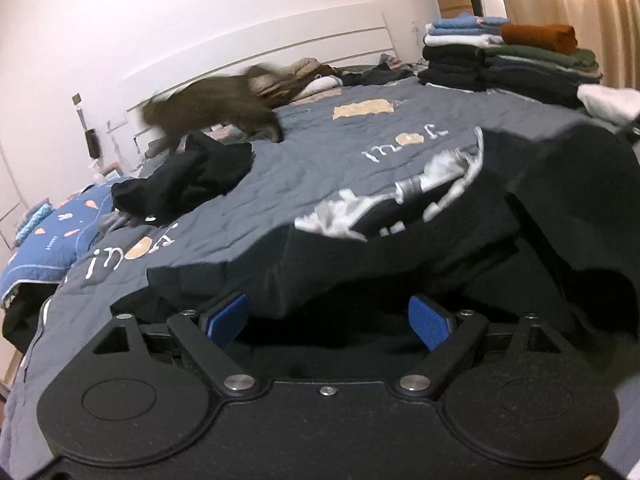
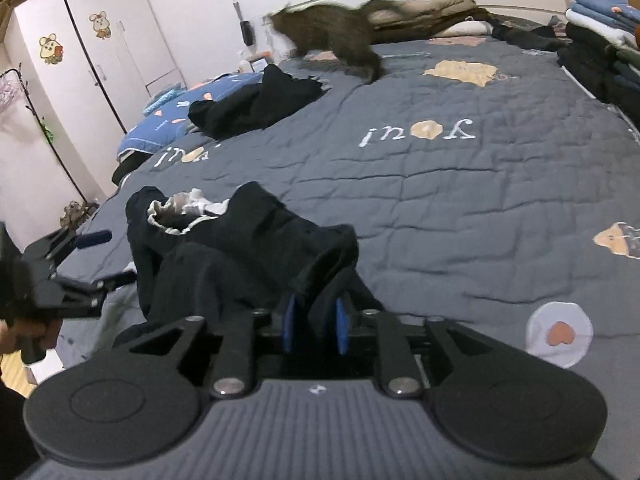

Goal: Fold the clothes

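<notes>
A black T-shirt (image 1: 400,256) with a white print lies crumpled at the near edge of the grey quilted bed (image 1: 340,148). My left gripper (image 1: 328,316) is open, its blue pads (image 1: 228,316) wide apart, with the shirt's hem draped over the fingertips. In the right wrist view the same black shirt (image 2: 248,248) is bunched up with its white neckline showing. My right gripper (image 2: 316,320) is shut on a fold of it between the blue pads (image 2: 290,328). The left gripper (image 2: 108,258) shows at that view's left, held by a hand.
A dark cat (image 1: 212,108) (image 2: 332,36) moves across the far side of the bed, blurred. A second heap of black clothes (image 1: 188,176) (image 2: 256,100) lies mid-left. Folded clothes (image 1: 508,60) (image 2: 600,40) are stacked at the far right. A blue pillow (image 2: 180,120) and wardrobe (image 2: 100,40) stand left.
</notes>
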### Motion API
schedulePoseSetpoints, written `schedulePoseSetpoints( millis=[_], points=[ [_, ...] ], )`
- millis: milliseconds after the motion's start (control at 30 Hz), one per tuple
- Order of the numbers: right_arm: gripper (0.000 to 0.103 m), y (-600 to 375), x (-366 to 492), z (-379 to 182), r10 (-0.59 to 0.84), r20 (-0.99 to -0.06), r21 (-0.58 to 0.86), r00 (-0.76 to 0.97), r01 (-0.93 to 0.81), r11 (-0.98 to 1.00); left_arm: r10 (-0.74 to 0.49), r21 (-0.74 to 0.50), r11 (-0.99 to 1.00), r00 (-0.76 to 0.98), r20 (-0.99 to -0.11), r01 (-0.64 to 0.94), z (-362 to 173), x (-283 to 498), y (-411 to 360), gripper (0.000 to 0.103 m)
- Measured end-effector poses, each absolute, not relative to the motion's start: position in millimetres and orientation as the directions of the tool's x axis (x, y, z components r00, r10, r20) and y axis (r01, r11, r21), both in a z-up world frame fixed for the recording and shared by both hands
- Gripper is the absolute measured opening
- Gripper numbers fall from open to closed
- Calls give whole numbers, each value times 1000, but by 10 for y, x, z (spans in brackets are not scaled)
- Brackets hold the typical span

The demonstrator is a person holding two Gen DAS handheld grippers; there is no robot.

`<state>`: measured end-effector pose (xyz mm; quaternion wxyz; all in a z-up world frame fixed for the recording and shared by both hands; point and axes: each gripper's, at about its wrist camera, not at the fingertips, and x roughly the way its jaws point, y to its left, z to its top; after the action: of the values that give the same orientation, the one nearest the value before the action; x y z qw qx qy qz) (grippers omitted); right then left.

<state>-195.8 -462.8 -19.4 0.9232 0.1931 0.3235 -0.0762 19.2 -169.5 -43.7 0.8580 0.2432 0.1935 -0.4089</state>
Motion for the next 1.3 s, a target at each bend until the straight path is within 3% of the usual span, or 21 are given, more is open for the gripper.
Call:
schedulePoseSetpoints(
  millis=[267,433,533,600,767,800,900,933,1300],
  points=[
    [42,-4851,-2181,-72,34,-518,463,855,247,851,-600,281,515,575,-556,810,-493,399,-1924,87],
    [46,-4677,-1991,-161,122,-519,480,846,170,861,-593,262,498,546,-592,826,-621,484,-2047,86],
    [48,-4550,-1841,-260,114,-555,443,824,177,879,-602,233,495,523,-603,837,-670,492,-2072,70],
    [48,-4519,-1754,-338,94,-586,423,805,204,883,-602,223,503,524,-603,835,-667,505,-2060,43],
    [47,-4497,-1695,-455,60,-608,408,792,247,879,-606,191,551,547,-577,812,-576,552,-1950,13],
    [43,-4492,-1697,-461,57,-607,409,793,250,877,-611,179,563,552,-568,807,-543,558,-1921,12],
    [16,-4474,-1698,-475,48,-602,410,797,257,875,-632,143,593,568,-527,793,-414,550,-1852,9],
    [12,-4472,-1701,-476,46,-599,415,799,261,872,-638,130,603,574,-512,787,-367,542,-1832,9],
    [6,-4729,-2209,111,-74,-369,512,926,269,816,-680,13,688,651,-337,726,300,318,-1442,6]
  ],
)
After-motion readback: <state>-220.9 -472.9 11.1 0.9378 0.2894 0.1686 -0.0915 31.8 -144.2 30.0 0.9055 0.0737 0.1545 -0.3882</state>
